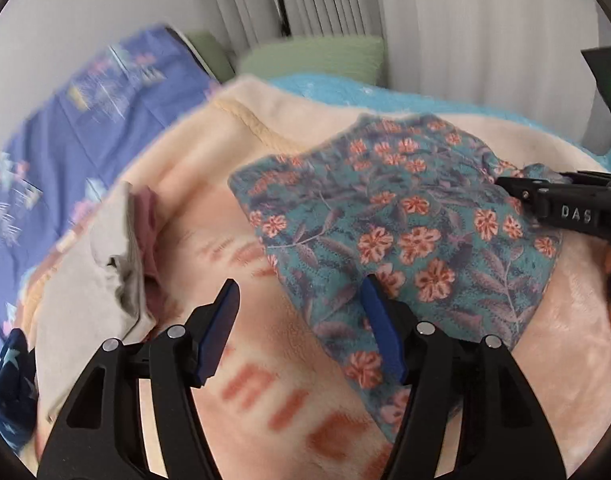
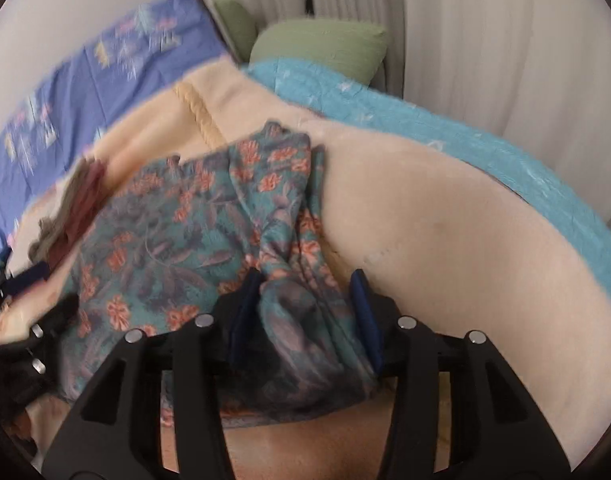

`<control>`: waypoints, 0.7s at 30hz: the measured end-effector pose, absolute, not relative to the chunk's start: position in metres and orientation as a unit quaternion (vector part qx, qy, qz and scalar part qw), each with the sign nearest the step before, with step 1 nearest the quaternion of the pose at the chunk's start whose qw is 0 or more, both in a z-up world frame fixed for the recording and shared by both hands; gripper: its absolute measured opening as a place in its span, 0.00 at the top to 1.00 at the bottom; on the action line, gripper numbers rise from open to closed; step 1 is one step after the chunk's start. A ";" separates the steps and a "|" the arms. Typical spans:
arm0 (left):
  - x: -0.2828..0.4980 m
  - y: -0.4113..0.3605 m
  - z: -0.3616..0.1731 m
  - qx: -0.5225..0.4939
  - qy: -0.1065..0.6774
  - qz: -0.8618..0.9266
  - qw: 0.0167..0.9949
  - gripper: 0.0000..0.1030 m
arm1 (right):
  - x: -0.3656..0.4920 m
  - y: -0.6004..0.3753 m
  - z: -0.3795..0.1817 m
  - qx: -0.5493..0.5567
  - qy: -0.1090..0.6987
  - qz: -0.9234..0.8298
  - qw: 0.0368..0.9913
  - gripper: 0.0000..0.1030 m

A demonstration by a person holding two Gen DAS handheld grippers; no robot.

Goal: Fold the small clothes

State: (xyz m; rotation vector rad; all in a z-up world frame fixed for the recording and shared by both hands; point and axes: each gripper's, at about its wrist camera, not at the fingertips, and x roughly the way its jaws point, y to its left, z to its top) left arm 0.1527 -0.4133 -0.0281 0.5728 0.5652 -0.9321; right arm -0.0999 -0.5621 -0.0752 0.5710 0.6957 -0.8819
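A teal garment with orange flowers (image 1: 405, 216) lies spread on a cream and pink blanket (image 1: 265, 360). My left gripper (image 1: 301, 328) is open, low over the garment's near left edge, with its right finger on the cloth. My right gripper (image 2: 309, 312) has its jaws apart with a bunched fold of the floral garment (image 2: 193, 232) lying between them. The right gripper also shows in the left wrist view (image 1: 517, 190) at the garment's far right edge.
A stack of folded grey and pink clothes (image 1: 117, 264) sits left of the garment. A dark blue star-print item (image 1: 9, 384) lies at the far left. Behind are a blue patterned sheet (image 1: 77, 128), a turquoise cover (image 2: 425, 128), green pillows (image 2: 321, 48) and curtains.
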 end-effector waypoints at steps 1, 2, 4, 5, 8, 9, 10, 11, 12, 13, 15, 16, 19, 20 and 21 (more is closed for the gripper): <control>0.152 -0.411 -0.030 0.255 0.276 -0.437 0.818 0.38 | -0.101 -0.560 -0.075 0.265 0.323 -0.415 0.808 0.55; 0.153 -0.407 -0.030 0.240 0.285 -0.435 0.820 0.38 | -0.100 -0.558 -0.075 0.263 0.322 -0.417 0.809 0.54; 0.152 -0.397 -0.031 0.221 0.303 -0.439 0.817 0.37 | -0.100 -0.561 -0.077 0.259 0.320 -0.421 0.808 0.53; 0.152 -0.394 -0.030 0.213 0.309 -0.439 0.816 0.35 | -0.101 -0.560 -0.078 0.259 0.317 -0.423 0.808 0.53; 0.146 -0.378 -0.026 0.196 0.319 -0.429 0.822 0.27 | -0.102 -0.566 -0.074 0.255 0.310 -0.428 0.810 0.49; 0.144 -0.374 -0.024 0.193 0.320 -0.431 0.821 0.27 | -0.104 -0.563 -0.071 0.251 0.304 -0.436 0.809 0.47; 0.145 -0.371 -0.020 0.189 0.321 -0.433 0.821 0.26 | -0.114 -0.552 -0.068 0.252 0.299 -0.446 0.805 0.38; 0.143 -0.365 -0.014 0.184 0.317 -0.437 0.822 0.24 | -0.123 -0.545 -0.060 0.262 0.289 -0.465 0.795 0.34; 0.135 -0.354 -0.008 0.179 0.308 -0.440 0.825 0.22 | -0.130 -0.543 -0.056 0.276 0.274 -0.469 0.793 0.28; 0.130 -0.347 -0.003 0.173 0.297 -0.442 0.828 0.17 | -0.139 -0.536 -0.050 0.292 0.255 -0.462 0.797 0.25; 0.120 -0.331 0.010 0.156 0.274 -0.447 0.837 0.13 | -0.157 -0.510 -0.032 0.300 0.228 -0.450 0.810 0.21; 0.114 -0.322 0.017 0.148 0.265 -0.452 0.838 0.11 | -0.165 -0.493 -0.022 0.286 0.221 -0.453 0.815 0.19; 0.096 -0.299 0.030 0.129 0.247 -0.473 0.836 0.03 | -0.187 -0.441 0.004 0.232 0.183 -0.457 0.839 0.11; 0.091 -0.292 0.033 0.126 0.239 -0.477 0.836 0.02 | -0.194 -0.425 0.010 0.217 0.173 -0.456 0.846 0.10; 0.085 -0.285 0.035 0.127 0.233 -0.480 0.836 0.02 | -0.201 -0.406 0.017 0.198 0.169 -0.450 0.855 0.09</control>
